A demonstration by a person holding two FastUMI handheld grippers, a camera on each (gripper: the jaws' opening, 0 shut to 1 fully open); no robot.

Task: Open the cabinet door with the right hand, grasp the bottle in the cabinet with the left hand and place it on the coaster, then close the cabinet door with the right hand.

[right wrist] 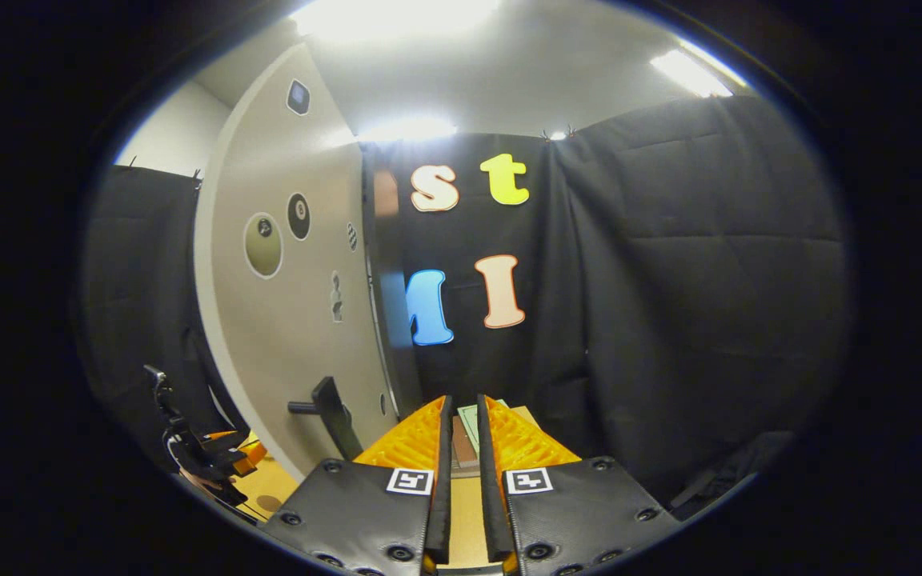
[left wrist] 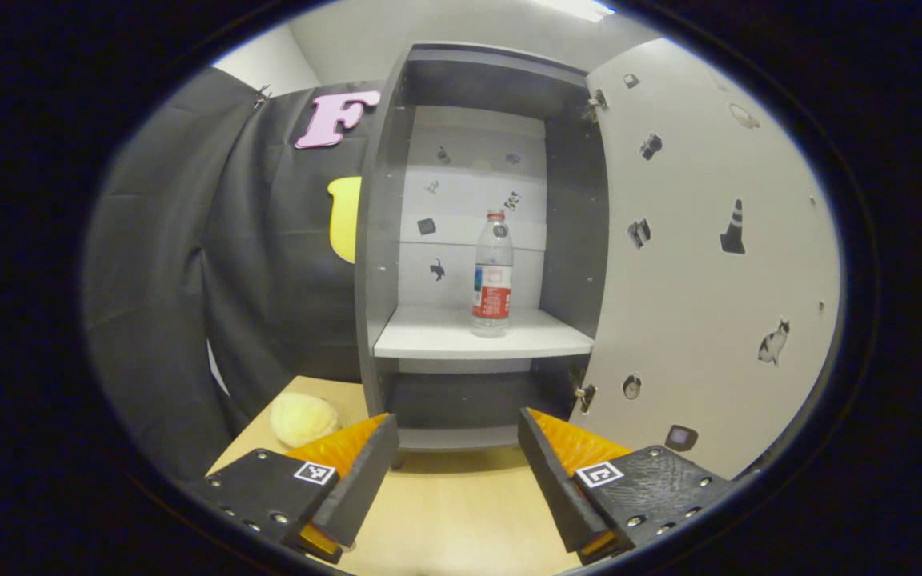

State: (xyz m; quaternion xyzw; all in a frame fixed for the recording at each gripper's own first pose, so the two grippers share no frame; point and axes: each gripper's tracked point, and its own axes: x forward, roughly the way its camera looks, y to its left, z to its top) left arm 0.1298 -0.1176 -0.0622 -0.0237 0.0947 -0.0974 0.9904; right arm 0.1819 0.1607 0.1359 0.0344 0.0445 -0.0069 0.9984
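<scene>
Straight ahead on the shelf [left wrist: 483, 334] w/ door [left wrist: 709, 256] swung wide, I'm lining the left gripper [left wrist: 454, 472], jaws spread & empty, on the bottle [left wrist: 492, 274] below its cap, while the right gripper [right wrist: 461, 448] is idling nearly closed on nothing.

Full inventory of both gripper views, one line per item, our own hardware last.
cabinet: 1, dark grey, back of table, standing open
cabinet door: 1, pale with stickers, swung open to the right; dark handle on its outer face
shelf: 1, white, inside cabinet
bottle: 1, clear, red label and cap, upright on shelf
round object: 1, pale yellow, on table left of cabinet
table: 1, light wood
left gripper: 1, jaws wide apart, facing the bottle
right gripper: 1, jaws nearly together, holding nothing
</scene>
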